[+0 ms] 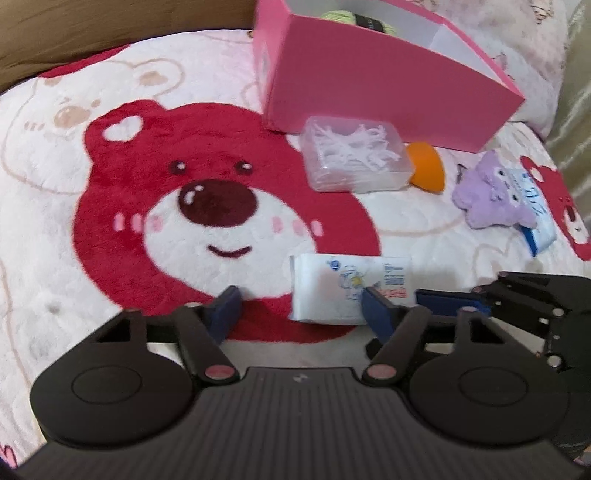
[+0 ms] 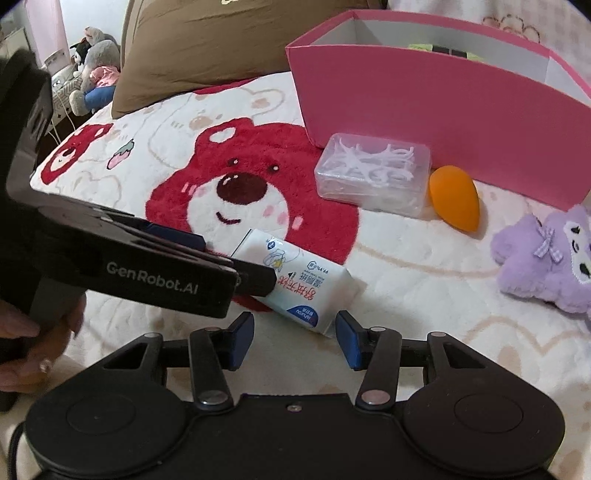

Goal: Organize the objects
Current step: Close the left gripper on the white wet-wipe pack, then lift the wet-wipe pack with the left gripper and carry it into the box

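A white tissue pack (image 1: pixel 343 291) (image 2: pixel 299 284) lies on the bear-print blanket (image 1: pixel 184 206), in front of both grippers. My left gripper (image 1: pixel 301 310) is open. Its right finger (image 1: pixel 376 314) overlaps the pack's right part and its left finger stands clear of the pack. My right gripper (image 2: pixel 294 338) is open too, with the pack's near corner just inside its right finger (image 2: pixel 349 341). The left gripper's tip (image 2: pixel 258 280) shows from the side, against the pack's left edge. An open pink box (image 1: pixel 388 85) (image 2: pixel 443 114) stands behind.
A clear box of floss picks (image 1: pixel 354 158) (image 2: pixel 373 177), an orange sponge (image 2: pixel 454 199) and a purple plush (image 2: pixel 546 254) lie before the pink box. A second tissue pack (image 1: pixel 535 218) sits under the plush. Green yarn (image 1: pixel 340 16) is inside the box. A brown pillow (image 2: pixel 221 48) lies behind.
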### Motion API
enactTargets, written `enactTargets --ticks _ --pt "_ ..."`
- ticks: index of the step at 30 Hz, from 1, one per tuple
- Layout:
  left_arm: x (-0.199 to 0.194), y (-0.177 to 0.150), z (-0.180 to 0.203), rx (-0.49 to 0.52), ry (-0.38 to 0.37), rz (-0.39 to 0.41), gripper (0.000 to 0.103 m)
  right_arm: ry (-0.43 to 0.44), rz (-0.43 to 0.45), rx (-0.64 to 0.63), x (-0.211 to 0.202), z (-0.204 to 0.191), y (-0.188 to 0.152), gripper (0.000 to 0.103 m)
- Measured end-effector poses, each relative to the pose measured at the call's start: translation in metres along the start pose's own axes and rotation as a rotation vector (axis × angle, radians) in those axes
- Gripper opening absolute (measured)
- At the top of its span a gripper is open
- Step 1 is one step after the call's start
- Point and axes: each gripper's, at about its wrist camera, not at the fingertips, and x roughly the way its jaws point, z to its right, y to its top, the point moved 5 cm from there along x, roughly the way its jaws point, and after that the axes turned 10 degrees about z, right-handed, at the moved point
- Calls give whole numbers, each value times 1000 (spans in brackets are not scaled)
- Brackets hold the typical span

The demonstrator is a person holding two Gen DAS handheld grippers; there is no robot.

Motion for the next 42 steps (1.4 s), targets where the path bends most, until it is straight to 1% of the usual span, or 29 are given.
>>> enactTargets --ticks 1,2,3,4,5,8,9,11,13,14,15,16,17,20,21,23,25,27,30,31,33,37,40,42 --pt "0 0 1 0 -12 -2 60 3 5 -4 0 -1 0 55" --pt "1 1 3 -1 -21 -5 59 13 11 -2 0 -1 0 57" --pt "2 1 5 3 -34 -8 55 25 17 5 -1 -1 1 59" --pt "2 1 9 12 -52 -11 48 32 16 7 0 0 1 59" --pt "2 0 12 16 -69 -15 46 37 16 8 -1 0 2 59" --pt "-1 0 22 44 -66 -18 46 54 34 19 -3 1 4 61" --pt "-1 -1 23 43 -77 -22 46 56 32 18 -3 1 4 64" --pt "-1 -2 23 7 -88 -35 46 50 31 7 -3 1 4 71" --pt "2 -1 22 -55 -97 -47 45 45 27 -6 -4 0 2 72" --pt "3 0 24 -59 -100 -50 44 40 27 -15 -4 0 2 76" --pt "3 1 27 -48 -98 -46 40 36 29 -17 -4 1 2 79" --pt "3 1 28 -34 -89 -49 38 29 31 -13 -4 3 1 81" --pt "4 0 28 -29 -84 -53 37 20 33 -4 -2 5 1 83" --pt "6 0 22 -59 -86 -59 33 17 34 25 0 8 0 85" --pt "8 1 19 -74 -86 -64 33 20 38 35 0 8 1 88" --pt "9 1 18 -71 -83 -67 34 23 33 26 3 6 1 88" --pt "8 1 21 -35 -75 -59 34 -5 22 -3 6 6 0 87" --pt "8 1 25 0 -68 -49 34 -8 16 36 9 13 -2 87" --pt "5 1 25 -14 -71 -46 33 5 32 48 11 12 0 88" --pt "3 2 28 -2 -65 -45 32 9 35 39 11 10 0 87" --pt "-2 3 36 52 -50 -29 32 9 39 15 10 6 1 87" --pt "-8 7 42 41 -54 -24 32 9 30 35 6 9 1 87" --pt "-12 9 41 9 -63 -32 32 17 25 63 2 12 4 87" --pt "-15 10 42 -5 -74 -35 33 16 30 55 -2 10 6 87"
